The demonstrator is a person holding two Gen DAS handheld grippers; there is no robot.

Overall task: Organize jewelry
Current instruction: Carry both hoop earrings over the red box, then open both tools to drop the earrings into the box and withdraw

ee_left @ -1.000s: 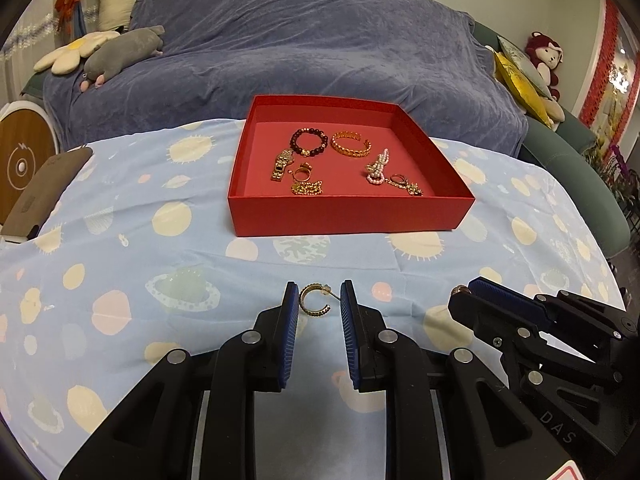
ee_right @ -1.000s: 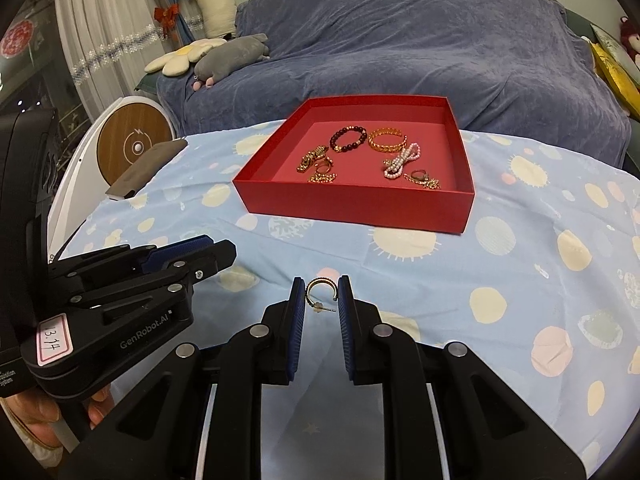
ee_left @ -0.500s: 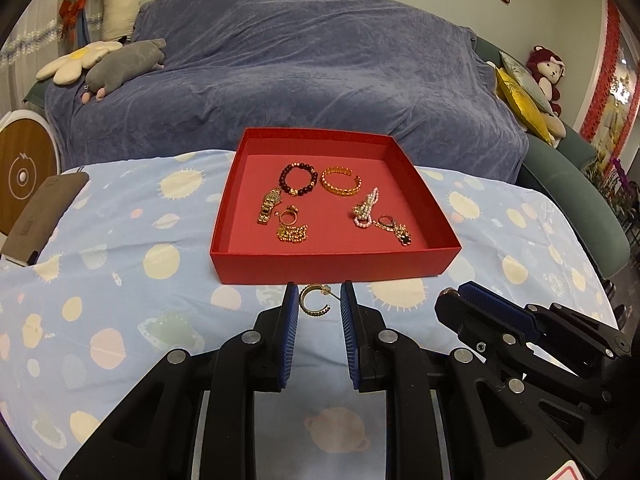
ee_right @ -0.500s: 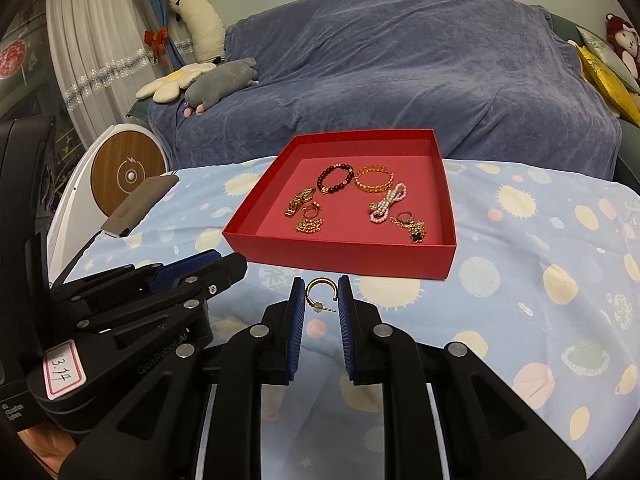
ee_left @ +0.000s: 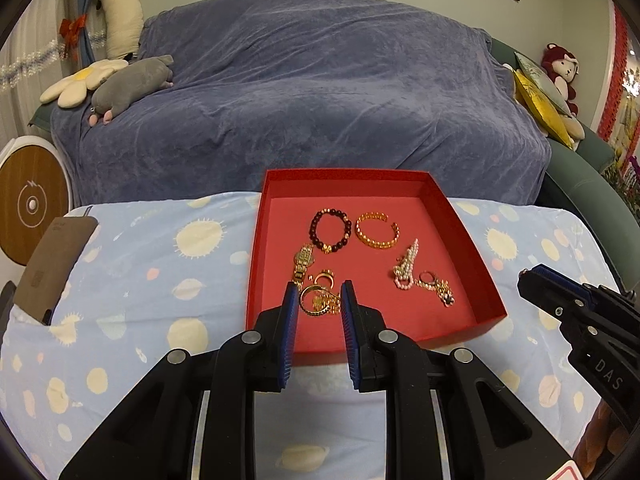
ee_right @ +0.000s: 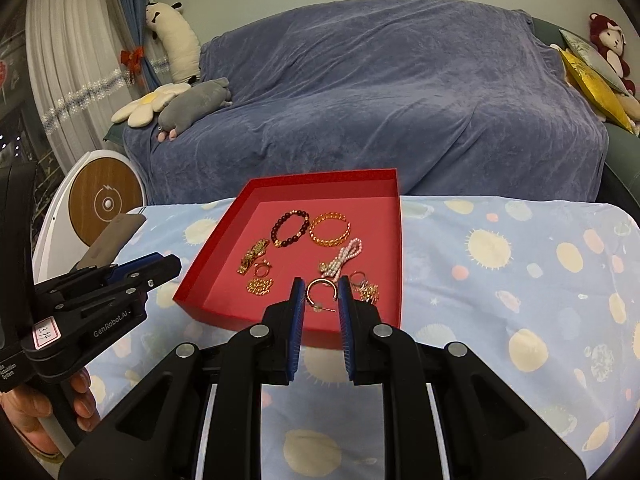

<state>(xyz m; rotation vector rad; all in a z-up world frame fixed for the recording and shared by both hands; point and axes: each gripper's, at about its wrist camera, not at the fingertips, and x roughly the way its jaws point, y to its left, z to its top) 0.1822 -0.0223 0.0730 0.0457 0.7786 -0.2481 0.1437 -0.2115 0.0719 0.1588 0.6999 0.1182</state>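
Over the red box's (ee_left: 460, 216) near edge, I have brought both grippers forward from the tablecloth (ee_left: 168, 280). Left gripper (ee_left: 319, 300) clamps one hoop (ee_left: 310, 300), right gripper (ee_right: 322, 295) the other hoop (ee_right: 320, 286), so release comes next. Bare floor lies ahead; bracelets (ee_left: 330, 230) crowd the middle.

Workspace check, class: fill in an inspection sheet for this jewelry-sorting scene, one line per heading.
Surface: table under a blue planet-print cloth.
Job's things: red tray holding bracelets and chains; one gold hoop earring in the left gripper, another hoop earring in the right gripper.
Clutter: brown pouch at the left edge.
Grippers: both shut on hoops above the tray's near end.
Cables: nothing seen.
Surroundings: covered sofa, plush toys.
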